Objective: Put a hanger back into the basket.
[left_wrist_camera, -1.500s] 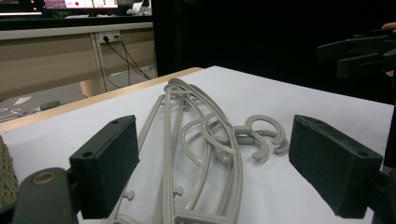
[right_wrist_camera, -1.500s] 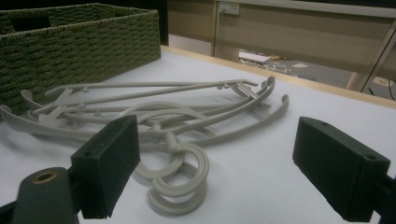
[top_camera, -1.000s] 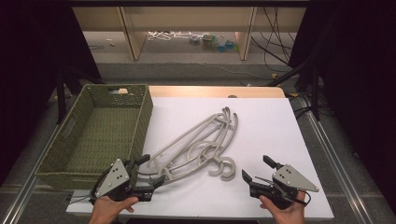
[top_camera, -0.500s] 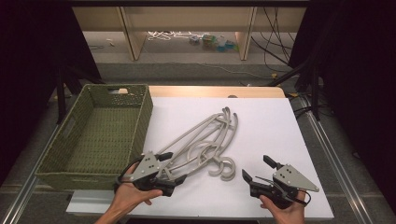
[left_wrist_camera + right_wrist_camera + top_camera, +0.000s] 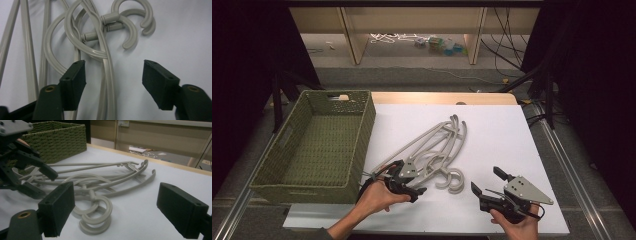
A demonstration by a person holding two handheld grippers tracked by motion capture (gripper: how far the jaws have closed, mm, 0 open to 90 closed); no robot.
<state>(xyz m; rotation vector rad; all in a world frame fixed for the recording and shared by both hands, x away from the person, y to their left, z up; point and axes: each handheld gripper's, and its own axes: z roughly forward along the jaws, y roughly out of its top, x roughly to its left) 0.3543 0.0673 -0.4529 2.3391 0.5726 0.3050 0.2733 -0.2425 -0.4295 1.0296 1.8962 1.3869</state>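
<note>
Several pale grey plastic hangers (image 5: 437,150) lie tangled in the middle of the white table (image 5: 507,135), hooks toward the front. My left gripper (image 5: 412,178) is low over their near left part and open. In the left gripper view its jaws (image 5: 113,72) straddle one hanger's bar (image 5: 110,82), with the hooks (image 5: 130,27) just beyond. My right gripper (image 5: 486,179) stands open near the front right, apart from the hooks, with nothing between its jaws (image 5: 115,195). The right gripper view shows the hangers (image 5: 100,180) ahead and the left gripper (image 5: 47,185) at their left end.
A green woven basket (image 5: 364,135) with nothing in it stands along the table's left side, close to the left hand; it also appears in the right gripper view (image 5: 62,142). Wooden shelving and cables lie beyond the far edge. White tabletop stretches to the right of the hangers.
My left gripper has moved from the front left edge, right and forward, onto the hangers' near end. The right gripper and the hangers have stayed put.
</note>
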